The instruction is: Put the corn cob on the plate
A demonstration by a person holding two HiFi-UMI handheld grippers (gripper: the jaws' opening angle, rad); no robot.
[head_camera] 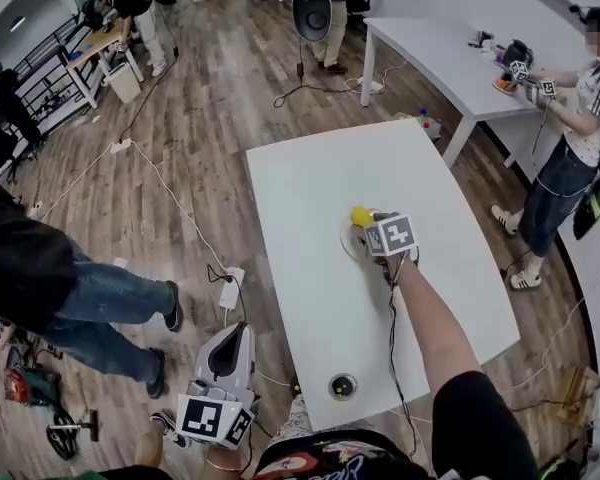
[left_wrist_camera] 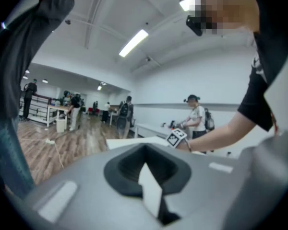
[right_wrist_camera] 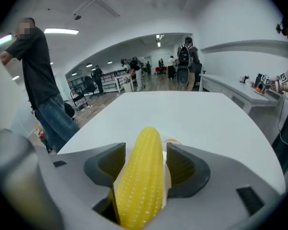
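Observation:
A yellow corn cob [right_wrist_camera: 141, 176] sits lengthwise between the jaws of my right gripper [right_wrist_camera: 145, 158], which is shut on it. In the head view the corn cob [head_camera: 361, 215] pokes out past the right gripper [head_camera: 372, 228], directly over a small pale plate [head_camera: 348, 244] near the middle of the white table [head_camera: 300, 178]. A sliver of the plate [right_wrist_camera: 173, 142] shows just beyond the cob's tip. My left gripper [head_camera: 232, 336] hangs low off the table's near-left corner, over the floor. Its jaws are shut with nothing held, as the left gripper view [left_wrist_camera: 145, 169] shows.
A round cable hole [head_camera: 342, 385] sits near the table's front edge. One person [head_camera: 50, 288] stands close on the left, another [head_camera: 570, 138] works at a second white table [head_camera: 430, 48] at the right. A power strip [head_camera: 230, 288] and cables lie on the wood floor.

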